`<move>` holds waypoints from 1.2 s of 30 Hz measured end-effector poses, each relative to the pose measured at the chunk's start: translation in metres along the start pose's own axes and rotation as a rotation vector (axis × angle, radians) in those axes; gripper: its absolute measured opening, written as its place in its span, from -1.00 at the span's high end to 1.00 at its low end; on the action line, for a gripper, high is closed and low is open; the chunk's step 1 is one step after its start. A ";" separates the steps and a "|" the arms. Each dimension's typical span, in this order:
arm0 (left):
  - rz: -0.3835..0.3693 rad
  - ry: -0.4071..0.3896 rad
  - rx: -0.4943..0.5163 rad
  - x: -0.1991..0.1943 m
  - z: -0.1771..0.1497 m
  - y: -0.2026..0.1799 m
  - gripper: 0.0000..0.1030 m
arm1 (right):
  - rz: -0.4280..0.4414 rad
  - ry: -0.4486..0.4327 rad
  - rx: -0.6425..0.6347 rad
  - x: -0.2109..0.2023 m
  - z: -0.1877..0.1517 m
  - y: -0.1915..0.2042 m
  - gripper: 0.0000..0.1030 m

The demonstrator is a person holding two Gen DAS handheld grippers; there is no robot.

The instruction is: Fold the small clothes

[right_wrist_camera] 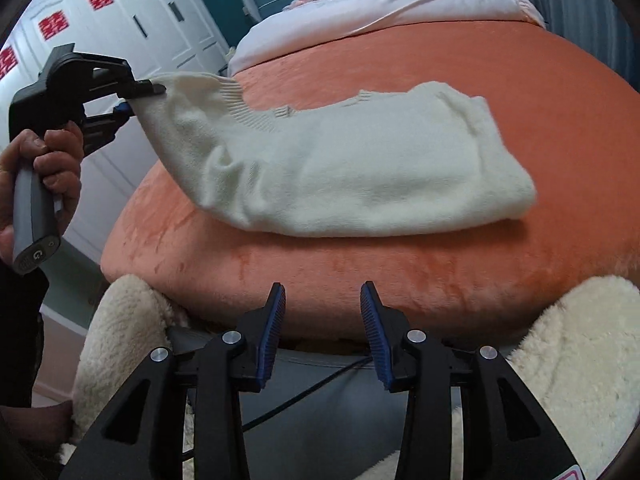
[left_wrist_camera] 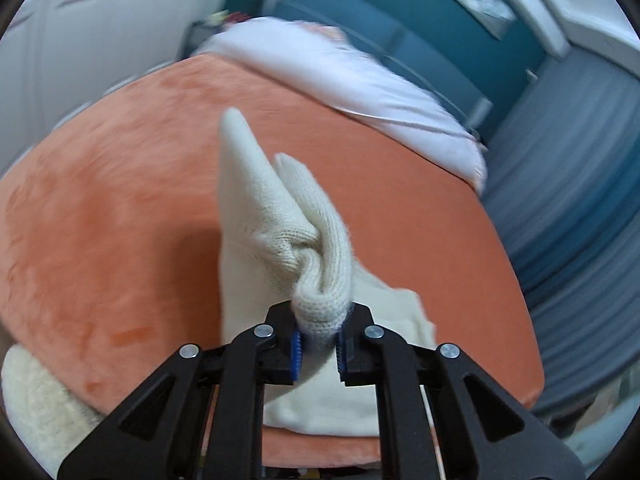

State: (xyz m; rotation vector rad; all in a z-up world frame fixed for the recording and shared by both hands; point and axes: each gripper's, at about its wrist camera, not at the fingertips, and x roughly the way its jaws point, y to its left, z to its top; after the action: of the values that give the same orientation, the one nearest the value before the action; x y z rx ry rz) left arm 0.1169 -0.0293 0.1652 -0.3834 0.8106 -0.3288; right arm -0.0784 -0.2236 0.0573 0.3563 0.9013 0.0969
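While the left gripper (left_wrist_camera: 318,344) pinches the sweater's (right_wrist_camera: 340,172) edge, the right gripper (right_wrist_camera: 323,320) hangs empty.

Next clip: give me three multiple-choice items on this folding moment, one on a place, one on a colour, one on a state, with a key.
1. Where does the sweater's bulk lie?
A. on the orange bedcover
B. on the floor
C. in a basket

2. What colour is the sweater?
A. navy
B. cream
C. red

3. How is the left claw?
A. open above the cloth
B. shut on a bunched part of the sweater
C. shut on nothing

Key: 1 A, the right wrist view shows it resting on the bedcover; 2 B, cream knit in both views; 3 B, knit is pinched between its blue pads while the right claw stands open and empty.
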 end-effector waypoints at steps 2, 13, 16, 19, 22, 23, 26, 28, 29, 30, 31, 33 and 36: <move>-0.047 0.038 0.090 0.015 -0.015 -0.041 0.79 | -0.022 -0.040 0.060 -0.011 0.001 -0.021 0.23; 0.072 0.320 0.378 0.124 -0.139 -0.084 0.45 | -0.046 -0.079 0.312 -0.036 -0.004 -0.098 0.22; -0.005 0.284 0.315 0.086 -0.123 -0.065 -0.38 | -0.061 -0.088 0.294 -0.040 -0.004 -0.101 0.17; 0.032 0.205 0.274 0.059 -0.108 -0.040 -0.67 | -0.045 -0.073 0.256 -0.034 -0.001 -0.095 0.09; 0.154 0.211 0.275 0.055 -0.107 -0.009 -0.67 | -0.032 -0.054 0.191 -0.025 0.006 -0.081 0.03; 0.184 0.217 0.269 0.054 -0.112 -0.004 -0.67 | -0.023 -0.047 0.172 -0.021 0.009 -0.076 -0.01; 0.237 0.237 0.263 0.054 -0.121 0.016 -0.67 | 0.016 -0.030 0.156 -0.007 0.025 -0.063 -0.09; 0.259 0.244 0.284 0.056 -0.125 0.023 -0.67 | 0.048 -0.029 0.180 0.001 0.037 -0.058 -0.12; 0.262 0.242 0.297 0.059 -0.127 0.024 -0.67 | 0.061 -0.029 0.199 0.005 0.044 -0.057 -0.16; 0.268 0.240 0.305 0.061 -0.128 0.025 -0.67 | 0.072 -0.026 0.212 0.010 0.052 -0.056 -0.17; 0.274 0.242 0.304 0.063 -0.130 0.028 -0.67 | 0.087 -0.024 0.229 0.015 0.059 -0.055 -0.19; 0.277 0.254 0.284 0.069 -0.129 0.033 -0.61 | 0.106 -0.011 0.256 0.027 0.071 -0.053 -0.20; 0.277 0.274 0.229 0.080 -0.121 0.042 -0.12 | 0.130 0.022 0.297 0.048 0.080 -0.052 -0.20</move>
State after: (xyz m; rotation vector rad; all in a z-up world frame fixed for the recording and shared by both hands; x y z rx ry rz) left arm 0.0834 -0.0506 0.0199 -0.0077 1.0681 -0.2135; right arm 0.0108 -0.2823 0.0491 0.6921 0.9149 0.0868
